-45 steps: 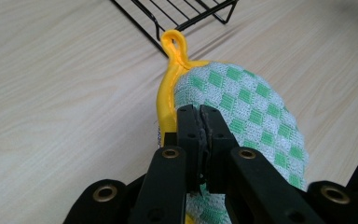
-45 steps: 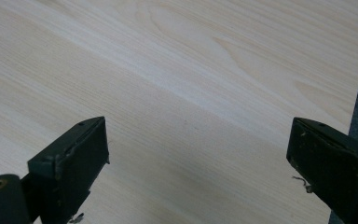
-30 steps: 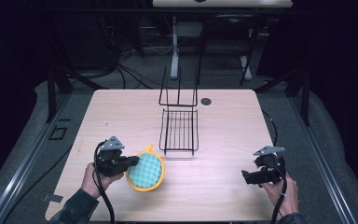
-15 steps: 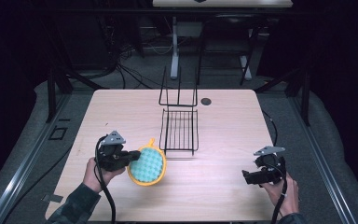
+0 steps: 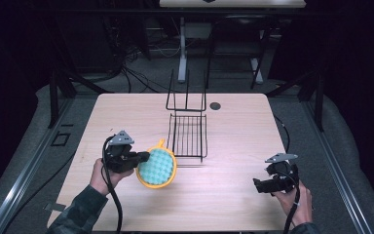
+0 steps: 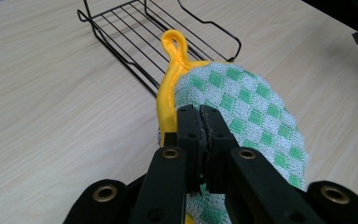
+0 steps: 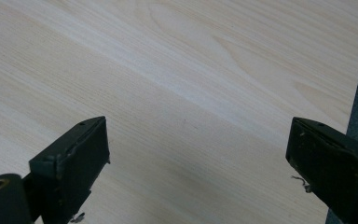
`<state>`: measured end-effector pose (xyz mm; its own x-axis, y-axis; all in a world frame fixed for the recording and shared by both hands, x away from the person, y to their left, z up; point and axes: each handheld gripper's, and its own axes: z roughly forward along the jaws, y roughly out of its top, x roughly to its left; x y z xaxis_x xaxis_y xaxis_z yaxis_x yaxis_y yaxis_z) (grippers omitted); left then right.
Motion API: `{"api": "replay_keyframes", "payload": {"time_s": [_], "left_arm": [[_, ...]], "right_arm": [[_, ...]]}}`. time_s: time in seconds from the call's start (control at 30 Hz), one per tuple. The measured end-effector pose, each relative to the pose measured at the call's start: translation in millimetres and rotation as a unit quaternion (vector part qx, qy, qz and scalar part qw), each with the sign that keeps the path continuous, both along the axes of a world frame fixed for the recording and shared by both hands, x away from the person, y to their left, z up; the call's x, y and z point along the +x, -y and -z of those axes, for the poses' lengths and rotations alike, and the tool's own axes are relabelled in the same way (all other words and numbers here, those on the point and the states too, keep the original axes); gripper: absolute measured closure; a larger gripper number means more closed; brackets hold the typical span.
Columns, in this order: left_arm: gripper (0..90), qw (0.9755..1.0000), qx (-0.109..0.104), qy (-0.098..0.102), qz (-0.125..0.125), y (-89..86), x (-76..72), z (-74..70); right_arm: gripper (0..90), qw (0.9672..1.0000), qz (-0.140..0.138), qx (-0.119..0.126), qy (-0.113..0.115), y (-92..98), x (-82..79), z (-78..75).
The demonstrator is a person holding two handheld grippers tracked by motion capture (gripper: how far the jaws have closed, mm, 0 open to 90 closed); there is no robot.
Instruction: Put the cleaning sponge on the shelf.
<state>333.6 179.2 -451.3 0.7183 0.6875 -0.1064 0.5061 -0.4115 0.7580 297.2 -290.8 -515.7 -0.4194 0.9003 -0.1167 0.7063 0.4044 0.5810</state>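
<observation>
**Left gripper clamped on pot holder; right gripper spread over bare table**

Left gripper [image 6: 201, 112]: jaws closed together on the edge of a round pot holder [image 6: 242, 107]. The pot holder has a green-and-white checked face, a yellow border and a yellow hanging loop at its far end. In the high view the left gripper [image 5: 143, 157] holds the pot holder [image 5: 157, 166] tilted, at the front left of the table [image 5: 126, 112], with the loop pointing toward the wire rack [image 5: 188, 131].

The wire rack stands at the table centre, just beyond the pot holder. Whether they touch cannot be determined.

Right gripper [image 7: 198, 163]: jaws wide apart with nothing between them, over bare wood. In the high view the right gripper [image 5: 258, 185] is at the front right of the table, well apart from the rack.

A small dark disc [image 5: 215, 105] lies near the table's far edge.
</observation>
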Motion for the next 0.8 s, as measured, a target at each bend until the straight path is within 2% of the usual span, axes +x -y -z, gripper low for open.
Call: {"api": "replay_keyframes", "payload": {"time_s": [0.17,0.4,0.6,0.73,0.8], "left_arm": [[88.0,1.0,-0.002,0.005,0.0,4.4,8.3,-2.5],[88.0,0.9999,-0.007,0.009,-0.007,11.3,22.5,-2.1],[88.0,0.9998,-0.011,0.012,-0.008,17.8,29.7,-4.4],[88.0,0.9995,-0.017,0.022,-0.013,22.4,34.6,-7.9],[88.0,0.9995,-0.02,0.019,-0.013,23.9,36.8,-8.6]], "right_arm": [[5.4,1.0,0.003,0.005,0.002,0.7,0.0,-2.3],[5.4,1.0,-0.001,0.0,0.004,-1.1,1.0,-2.4],[5.5,1.0,0.0,0.004,-0.002,0.4,0.8,-0.3],[5.5,1.0,0.0,0.005,0.006,0.0,-0.1,-3.2],[5.5,1.0,-0.001,0.004,0.005,0.3,0.1,-3.3]]}}
